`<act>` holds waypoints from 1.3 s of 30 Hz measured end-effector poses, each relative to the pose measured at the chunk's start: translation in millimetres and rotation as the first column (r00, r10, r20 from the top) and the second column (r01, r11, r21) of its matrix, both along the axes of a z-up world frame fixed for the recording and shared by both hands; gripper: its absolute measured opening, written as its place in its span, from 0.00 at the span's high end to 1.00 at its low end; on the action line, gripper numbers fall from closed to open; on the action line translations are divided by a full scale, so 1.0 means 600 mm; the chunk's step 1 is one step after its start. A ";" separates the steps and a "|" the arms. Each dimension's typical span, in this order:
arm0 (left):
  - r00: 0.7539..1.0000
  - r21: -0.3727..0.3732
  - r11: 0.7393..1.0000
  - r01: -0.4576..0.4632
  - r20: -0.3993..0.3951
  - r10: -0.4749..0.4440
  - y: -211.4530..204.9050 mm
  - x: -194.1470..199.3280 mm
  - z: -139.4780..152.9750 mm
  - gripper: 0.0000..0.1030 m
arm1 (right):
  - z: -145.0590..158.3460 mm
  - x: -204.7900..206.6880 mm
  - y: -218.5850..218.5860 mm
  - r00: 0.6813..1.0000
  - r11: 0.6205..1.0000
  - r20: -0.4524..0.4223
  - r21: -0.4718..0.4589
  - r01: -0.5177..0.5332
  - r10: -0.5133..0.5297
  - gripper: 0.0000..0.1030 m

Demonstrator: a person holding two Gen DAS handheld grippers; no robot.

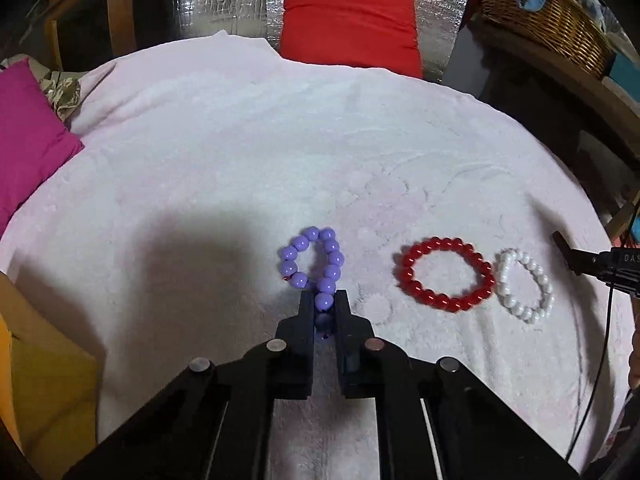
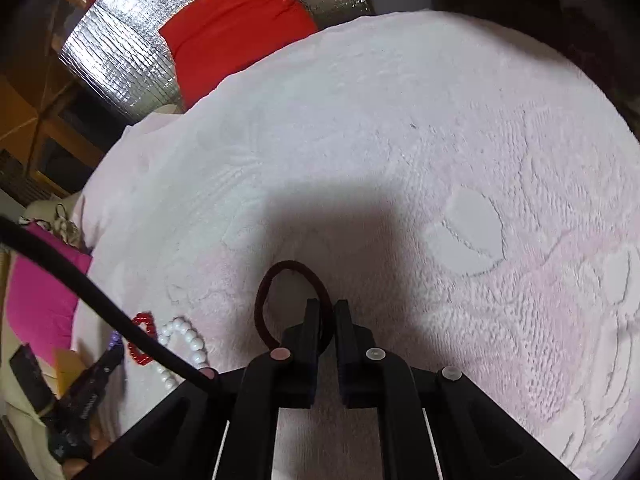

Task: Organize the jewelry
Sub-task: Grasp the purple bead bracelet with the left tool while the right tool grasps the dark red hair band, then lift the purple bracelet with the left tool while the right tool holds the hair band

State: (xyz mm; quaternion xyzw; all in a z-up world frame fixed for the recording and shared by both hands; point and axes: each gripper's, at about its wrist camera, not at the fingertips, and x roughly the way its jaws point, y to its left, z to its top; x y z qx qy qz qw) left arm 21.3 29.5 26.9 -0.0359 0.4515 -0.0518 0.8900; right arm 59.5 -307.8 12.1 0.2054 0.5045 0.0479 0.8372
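A purple bead bracelet (image 1: 313,263) lies on the pale pink towel (image 1: 240,140), and my left gripper (image 1: 324,300) is shut on its near beads. To its right a red bead bracelet (image 1: 444,274) lies flat, touching a white pearl bracelet (image 1: 525,286). In the right wrist view my right gripper (image 2: 327,307) is shut on the near side of a dark maroon hair tie (image 2: 276,280), whose loop rests on the towel (image 2: 400,120). The red bracelet (image 2: 142,338) and the white bracelet (image 2: 184,342) show at lower left, partly behind a black cable (image 2: 100,300).
A red cushion (image 1: 350,22) leans on silver foil at the back, a magenta cushion (image 1: 28,136) lies at the left, and a wicker basket (image 1: 540,16) stands on a shelf at the right. The other gripper's tip (image 1: 588,262) shows at the right edge.
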 end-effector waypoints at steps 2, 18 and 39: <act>1.000 0.000 1.000 0.012 0.000 -0.012 0.000 -0.008 0.004 0.91 | 0.006 -0.006 -0.006 1.000 1.000 0.003 0.025 -0.003 0.003 0.92; 0.998 -0.041 0.999 0.030 0.063 -0.028 -0.007 -0.108 0.066 0.91 | 0.057 -0.049 0.034 0.998 0.982 0.037 0.182 -0.058 0.053 0.92; 0.988 0.055 0.997 -0.053 0.146 0.044 0.001 -0.162 0.103 0.91 | 0.060 -0.088 0.221 0.972 0.973 0.056 0.039 -0.229 0.226 0.92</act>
